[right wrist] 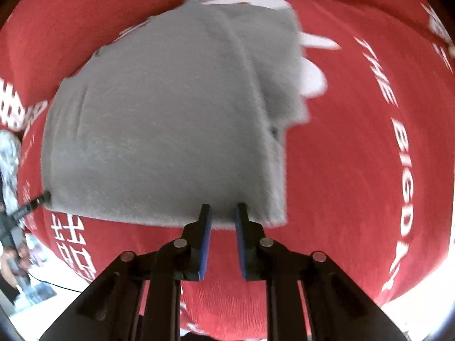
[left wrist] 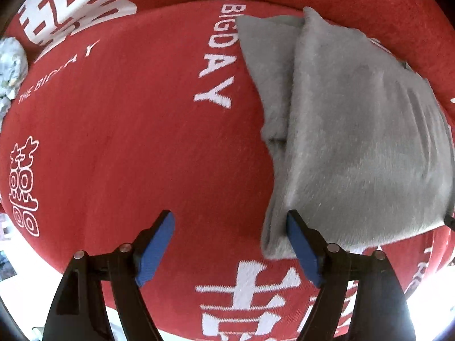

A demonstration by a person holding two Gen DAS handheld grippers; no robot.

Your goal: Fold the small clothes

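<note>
From my left wrist camera I see a fuzzy grey garment (left wrist: 355, 130) lying folded on a red cloth (left wrist: 128, 142), its nap soft and brushed, with one layer lapped over another along a long crease running away from me. The red cloth is a low-pile fabric printed with white characters and the words "THE BIG DAY". My left gripper (left wrist: 230, 244) stands wide open with nothing between its blue ribbed pads; its right finger sits at the near left edge of the garment, whether touching I cannot tell. A pale crumpled bundle (left wrist: 11, 65) lies at the far left edge of this view. The right wrist view shows the same grey garment (right wrist: 159, 125) as a roughly square block, somewhat blurred, with a sleeve-like flap jutting out on its right side. My right gripper (right wrist: 223, 221) has its jaws only narrowly parted, the tips right at the garment's near hem; no fabric shows between the pads. Only this view shows a black gripper tip (right wrist: 37, 201) at the garment's left corner.
</note>
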